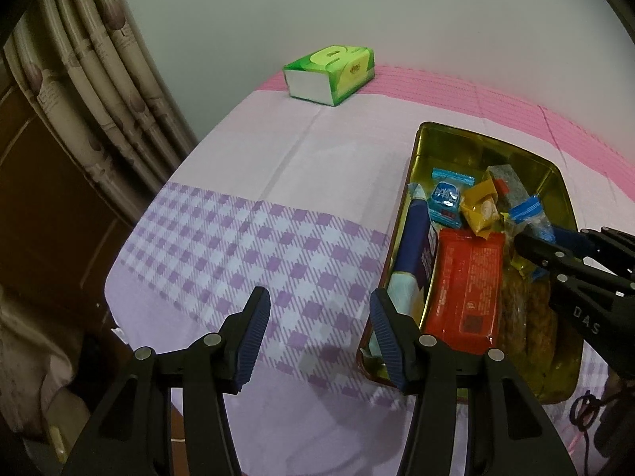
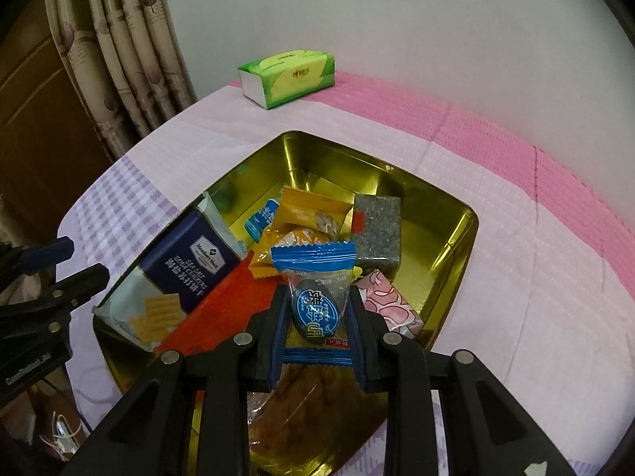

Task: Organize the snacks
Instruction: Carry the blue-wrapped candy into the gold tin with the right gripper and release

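Right gripper (image 2: pixel 317 317) fingers clamp a blue-wrapped snack (image 2: pixel 315 301) over the gold tin (image 2: pixel 456 254); left gripper (image 1: pixel 319 337) fingers spread wide, empty.

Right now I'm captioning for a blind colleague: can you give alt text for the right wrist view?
The right gripper is shut on a blue-wrapped candy above a gold tin of mixed snacks, including a navy cracker box. The tin sits on a pink and lilac cloth, with a green tissue pack behind.

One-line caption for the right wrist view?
Right gripper holds a blue-wrapped candy over the gold tin of snacks.
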